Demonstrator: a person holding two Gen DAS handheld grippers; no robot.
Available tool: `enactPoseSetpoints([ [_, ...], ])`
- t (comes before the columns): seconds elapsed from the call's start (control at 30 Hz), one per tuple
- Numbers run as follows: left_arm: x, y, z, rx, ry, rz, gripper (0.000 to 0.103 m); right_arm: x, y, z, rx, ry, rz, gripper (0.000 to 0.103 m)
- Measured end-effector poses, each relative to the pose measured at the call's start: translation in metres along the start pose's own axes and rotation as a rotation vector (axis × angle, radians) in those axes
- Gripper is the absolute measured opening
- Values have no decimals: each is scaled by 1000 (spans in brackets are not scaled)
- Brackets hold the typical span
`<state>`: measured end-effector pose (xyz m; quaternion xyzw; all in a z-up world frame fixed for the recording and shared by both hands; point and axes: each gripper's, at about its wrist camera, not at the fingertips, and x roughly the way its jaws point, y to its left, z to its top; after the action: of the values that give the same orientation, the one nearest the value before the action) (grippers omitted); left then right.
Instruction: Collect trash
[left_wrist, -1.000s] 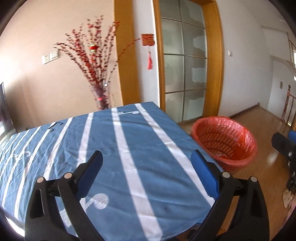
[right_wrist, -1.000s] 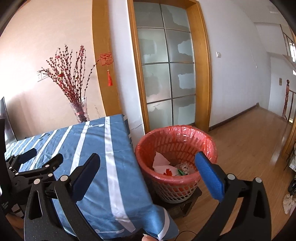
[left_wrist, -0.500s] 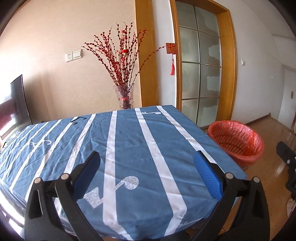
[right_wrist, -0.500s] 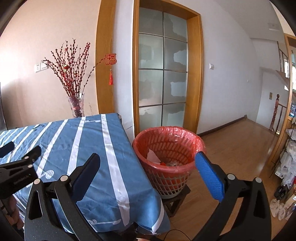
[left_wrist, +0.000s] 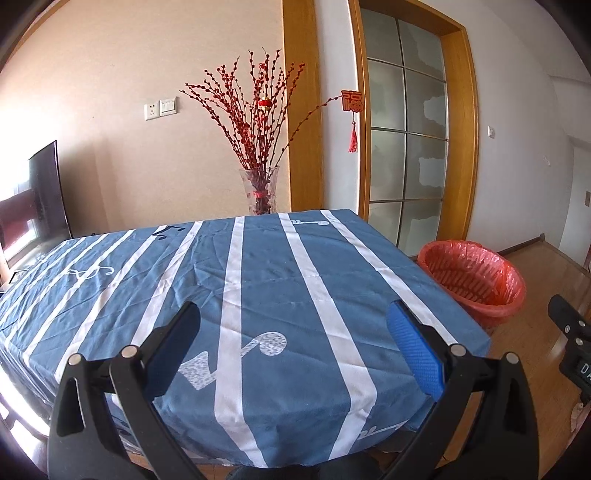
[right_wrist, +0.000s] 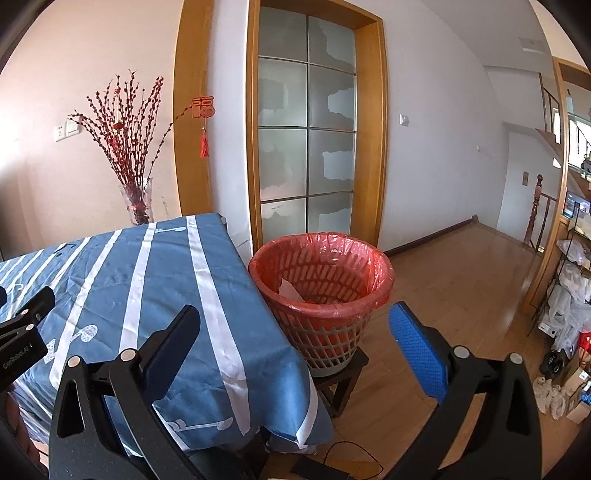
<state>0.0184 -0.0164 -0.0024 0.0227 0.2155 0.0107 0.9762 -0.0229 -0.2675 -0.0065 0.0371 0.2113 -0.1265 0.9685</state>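
A basket with a red bag liner (right_wrist: 321, 291) stands on a small wooden stool (right_wrist: 340, 380) right of the table; it also shows in the left wrist view (left_wrist: 472, 280). White paper and other trash (right_wrist: 291, 290) lie inside it. My left gripper (left_wrist: 295, 347) is open and empty above the near edge of the blue striped tablecloth (left_wrist: 229, 280). My right gripper (right_wrist: 295, 343) is open and empty, back from the basket, over the table's right corner. I see no trash on the cloth.
A glass vase of red branches (left_wrist: 260, 192) stands behind the table's far edge. A TV (left_wrist: 48, 195) is at far left. A glass door (right_wrist: 306, 147) is behind the basket. Shelves with bags (right_wrist: 572, 295) stand at far right on the wooden floor (right_wrist: 461, 280).
Both grippers have pulled back and risen; the table and basket look farther and lower in both views. Both stay open and empty.
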Motion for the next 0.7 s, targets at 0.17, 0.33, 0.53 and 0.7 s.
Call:
enactPoseSetpoints([
  [0.17,-2,1,-3,6,-10,20,99,0,3,-4,-12,-2,-32,101],
  [0.33,-2,3,-5,3,-8,35,99,3,5,-7,-20,19,-40,101],
  [0.53,-3,5,-5,-6,-11,38,99,3,7,-7,-21,23,-42,101],
  [0.7,-3,5,-5,-7,-9,39,99,3,7,-7,-22,29,-38,101],
])
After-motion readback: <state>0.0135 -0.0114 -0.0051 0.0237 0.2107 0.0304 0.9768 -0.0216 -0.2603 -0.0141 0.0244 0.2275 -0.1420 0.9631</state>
